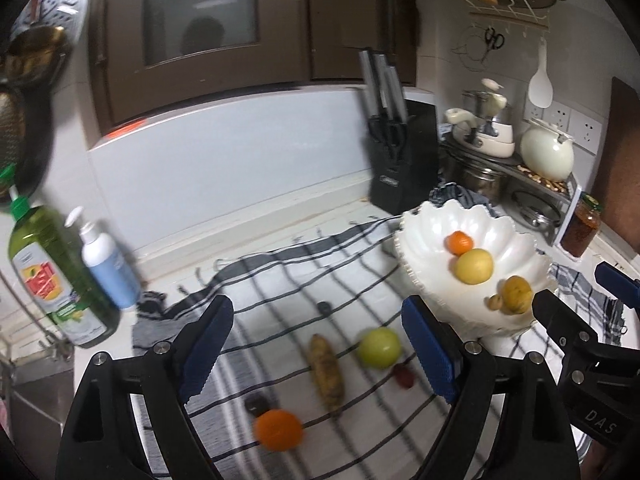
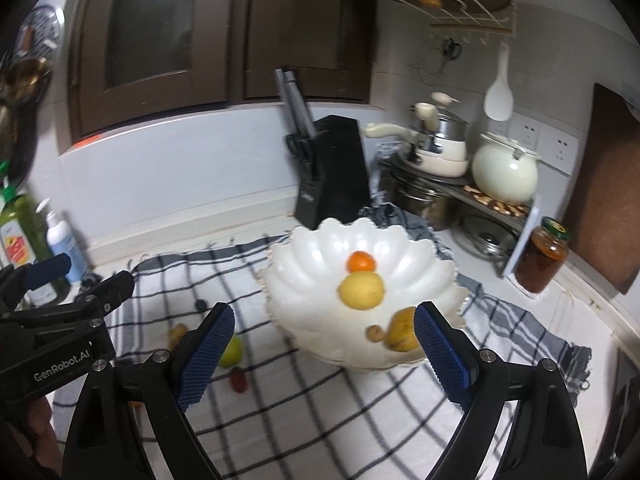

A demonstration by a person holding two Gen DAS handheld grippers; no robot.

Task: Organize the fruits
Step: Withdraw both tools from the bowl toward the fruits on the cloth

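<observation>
A white scalloped bowl (image 1: 432,240) (image 2: 316,264) stands on a checked cloth (image 1: 280,288) (image 2: 320,408). It holds a small orange (image 1: 459,242) (image 2: 361,261), a yellow round fruit (image 1: 474,266) (image 2: 361,290), a brownish-yellow fruit (image 1: 517,294) (image 2: 402,334) and a small nut-like piece (image 1: 496,302) (image 2: 375,333). On the cloth lie an orange (image 1: 279,429), a long brown fruit (image 1: 327,372), a green apple (image 1: 379,347) (image 2: 233,352) and a small red fruit (image 1: 404,376) (image 2: 238,380). My left gripper (image 1: 318,352) is open above these. My right gripper (image 2: 324,356) is open and empty before the bowl.
A black knife block (image 1: 404,160) (image 2: 332,172) stands behind the bowl. Pots, a cream kettle (image 1: 547,154) (image 2: 505,173) and a jar (image 1: 581,225) (image 2: 543,261) are at the right. A green bottle (image 1: 56,280) and a pump bottle (image 1: 106,260) stand at the left by a sink.
</observation>
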